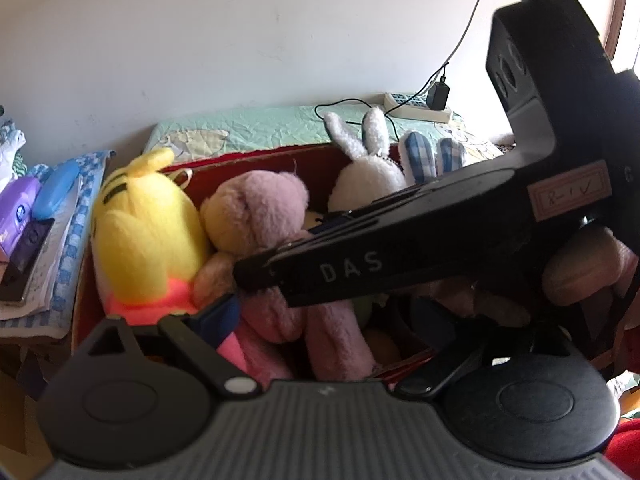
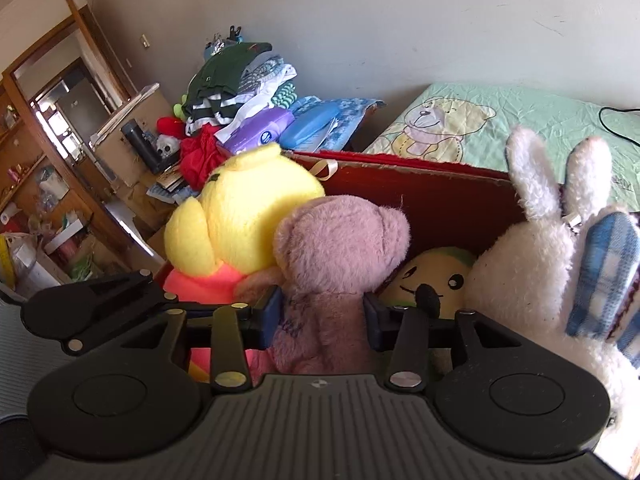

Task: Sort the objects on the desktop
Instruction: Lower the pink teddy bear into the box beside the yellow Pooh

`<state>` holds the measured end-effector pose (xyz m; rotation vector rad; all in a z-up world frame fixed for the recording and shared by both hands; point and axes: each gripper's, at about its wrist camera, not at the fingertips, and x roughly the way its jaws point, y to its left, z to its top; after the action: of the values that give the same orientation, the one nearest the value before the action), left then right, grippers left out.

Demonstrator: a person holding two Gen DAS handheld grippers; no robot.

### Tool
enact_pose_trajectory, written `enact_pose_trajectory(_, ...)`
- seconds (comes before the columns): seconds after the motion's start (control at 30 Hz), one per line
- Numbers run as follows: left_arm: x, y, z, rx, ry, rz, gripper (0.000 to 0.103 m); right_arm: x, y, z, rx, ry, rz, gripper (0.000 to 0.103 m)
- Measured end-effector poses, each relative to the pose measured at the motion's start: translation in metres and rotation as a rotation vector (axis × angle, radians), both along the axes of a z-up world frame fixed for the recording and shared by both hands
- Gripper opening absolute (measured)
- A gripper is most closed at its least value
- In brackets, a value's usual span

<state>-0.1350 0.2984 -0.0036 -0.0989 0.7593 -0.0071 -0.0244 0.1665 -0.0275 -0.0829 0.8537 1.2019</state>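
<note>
A pink teddy bear (image 2: 340, 256) sits in a red box (image 2: 440, 196) full of soft toys. The right gripper (image 2: 324, 320) is closed on the bear's body, with one blue pad (image 2: 274, 314) pressed into the fur on each side. The bear's head sticks up above the pads. A yellow plush (image 2: 248, 220) with an orange bottom leans against the bear on one side. On the other side, a small round toy with a smiley face (image 2: 436, 280) peeks out from behind the bear. Next to that is a white bunny (image 2: 532, 264) with long ears, and a blue checked toy (image 2: 608, 272) touches the bunny. In the left wrist view, the same pink bear (image 1: 256, 216) lies in the box, and the right gripper's black body (image 1: 400, 256) reaches across in front of it. The left gripper (image 1: 312, 344) hangs low over the box, but its pads are mostly hidden, so it is not clear if it is open or closed. Behind the box is a green blanket (image 2: 500, 120) with a bear picture on it. A white power strip (image 1: 416, 106) with a black plug lies on the blanket. Beside the box is a pile with a purple wipes pack (image 2: 260, 130) and a blue case (image 2: 310, 128).
</note>
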Motion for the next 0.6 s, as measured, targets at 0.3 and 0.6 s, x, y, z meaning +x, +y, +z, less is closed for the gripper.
enact_pose_trajectory(0.3, 0.006, -0.003, -0.005, -0.006, 0.0, -0.009, 0.099, 0.011, -0.02, 0.011, 0.068, 0.082, -0.066, 0.033)
enact_pose_trajectory(0.6, 0.014, -0.005, -0.01, 0.013, 0.025, -0.032, 0.102, 0.008, -0.021, 0.015, 0.035, 0.064, -0.13, 0.03)
